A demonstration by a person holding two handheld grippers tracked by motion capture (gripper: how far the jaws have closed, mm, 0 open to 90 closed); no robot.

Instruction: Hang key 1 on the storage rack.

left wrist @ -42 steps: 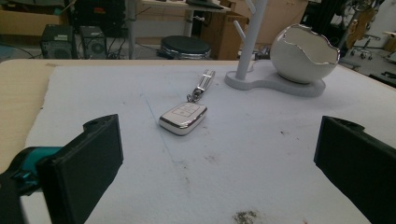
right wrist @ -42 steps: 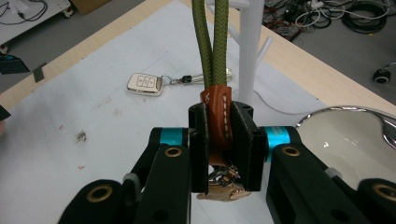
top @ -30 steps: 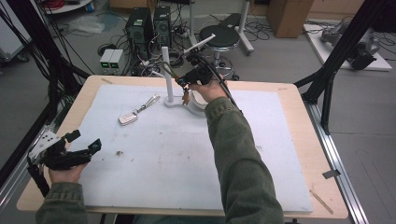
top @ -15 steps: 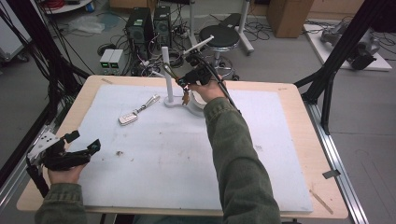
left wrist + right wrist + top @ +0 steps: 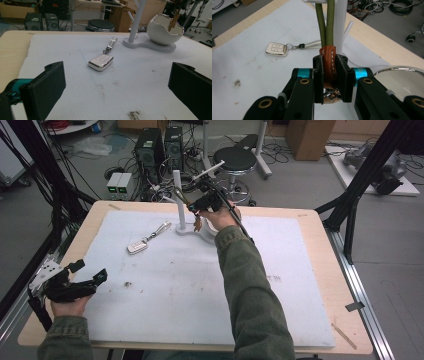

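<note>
Since the earlier frame I see no displacement: both hands and every item on the table hold the same positions.

Working left to right: I keep the left gripper (image 5: 92, 279) low at the near left corner of the table (image 5: 320, 220), over the edge of the white mat (image 5: 165, 300). Its jaws stand wide apart with nothing between them.

Ahead of it, the car key fob (image 5: 100, 61) lies flat on the mat, with its metal strap (image 5: 110, 44) pointing toward the white stand (image 5: 178, 200).

The stand is upright on a flat base, and a white egg-shaped bowl (image 5: 163, 31) sits on that same base, just beside the post.

The right gripper (image 5: 329, 75) is at the stand, above the bowl. Its jaws are clamped on the brown leather tab (image 5: 328, 62) of a keyring. The keyring's olive cord loop (image 5: 325, 23) runs upward from the tab alongside the post. Metal parts of the keyring show below the jaws.
</note>
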